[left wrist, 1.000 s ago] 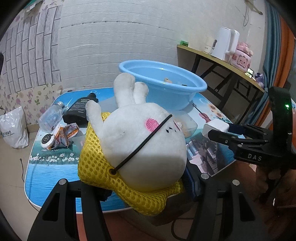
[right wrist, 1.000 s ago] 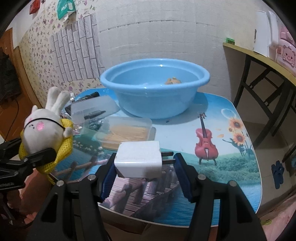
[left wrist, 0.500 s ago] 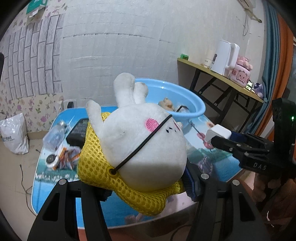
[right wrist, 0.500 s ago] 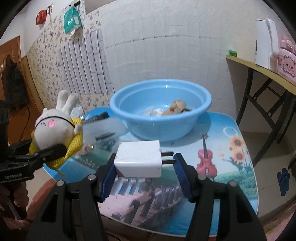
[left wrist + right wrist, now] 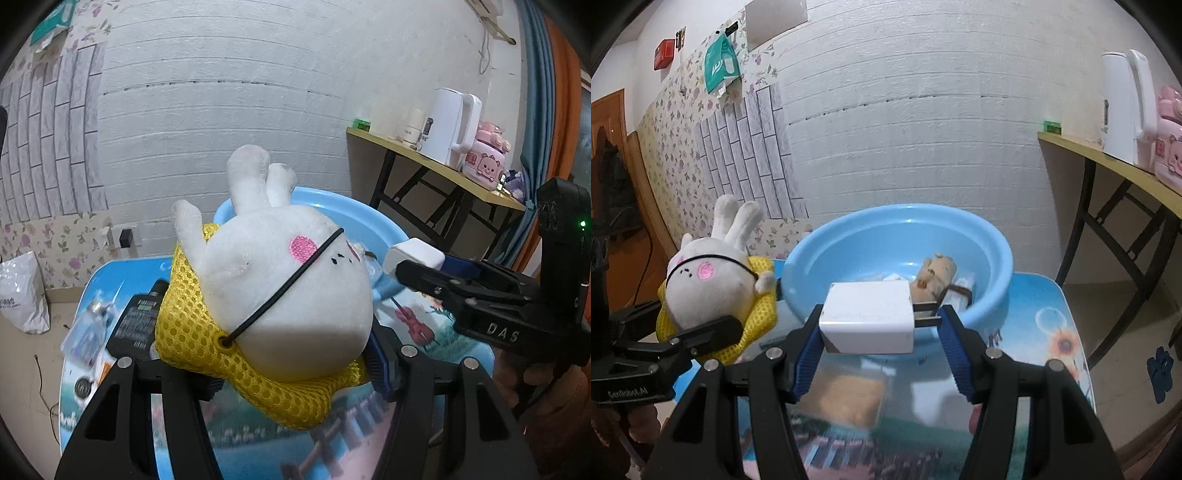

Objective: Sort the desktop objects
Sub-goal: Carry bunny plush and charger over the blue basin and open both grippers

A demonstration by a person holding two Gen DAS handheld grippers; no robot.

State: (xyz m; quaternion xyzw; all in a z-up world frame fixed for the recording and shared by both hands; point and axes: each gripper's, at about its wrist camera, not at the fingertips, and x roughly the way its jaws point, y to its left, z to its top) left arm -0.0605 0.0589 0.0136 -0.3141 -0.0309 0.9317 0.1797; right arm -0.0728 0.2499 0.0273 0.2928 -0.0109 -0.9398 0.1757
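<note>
Left claw (image 5: pixel 295 365): clamped on the white plush rabbit (image 5: pixel 291 291) in its yellow mesh pouch (image 5: pixel 192 325); the toy fills the space between the two black arms and is held above the desk (image 5: pixel 258 428).
Rabbit: lies tilted, ears pointing to 12 o'clock in the left wrist view, a black elastic cord across its face; in the right wrist view it sits at 9 o'clock, just beside the basin's rim.
Right claw (image 5: pixel 882 332): gripping the white plug adapter (image 5: pixel 866 317); the left blue pad presses on the adapter body, the metal prongs point toward the right pad at 3 o'clock.
Adapter: held in the air in front of the blue basin (image 5: pixel 993 258), which lies at 12 o'clock from it.
Basin: stands on the picture-printed desk, holding a small tan plush toy (image 5: pixel 936 275) and some pale flat items, too unclear to name.
Desk: a clear lidded box (image 5: pixel 849 398) with something tan inside lies blurred under the right claw; a black bottle (image 5: pixel 136 325) lies at 9 o'clock of the rabbit.
Side table (image 5: pixel 1115 170): at 3 o'clock, carrying a white kettle (image 5: pixel 1126 107).
</note>
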